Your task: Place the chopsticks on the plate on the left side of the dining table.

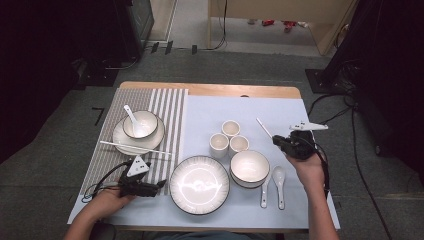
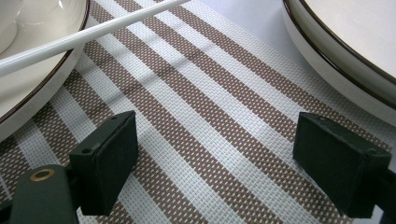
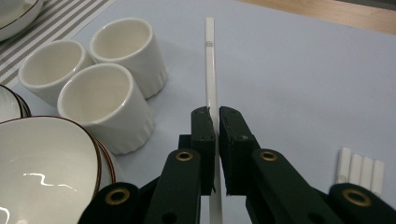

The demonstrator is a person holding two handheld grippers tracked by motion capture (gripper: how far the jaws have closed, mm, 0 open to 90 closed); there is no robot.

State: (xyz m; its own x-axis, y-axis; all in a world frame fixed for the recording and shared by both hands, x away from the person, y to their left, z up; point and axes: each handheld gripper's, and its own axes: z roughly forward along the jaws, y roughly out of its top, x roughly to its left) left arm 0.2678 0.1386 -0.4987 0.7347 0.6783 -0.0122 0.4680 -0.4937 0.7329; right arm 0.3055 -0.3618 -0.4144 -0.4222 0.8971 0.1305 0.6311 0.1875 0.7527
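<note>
In the high view, a white chopstick is being held by the right gripper at the right of the frame, above the bench; the forearm is being raised from the lower right. It should be kept level while carried.

In the left gripper view, the fingers are being kept spread over the striped mat, low at the lower left.

In the right gripper view, the chopstick is being pinched tightly near its middle.

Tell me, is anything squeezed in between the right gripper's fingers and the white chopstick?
No. In the right gripper view the right gripper has its fingers pressed straight onto the white chopstick, with nothing between them. The three cups stand off to one side, apart from it.
</note>
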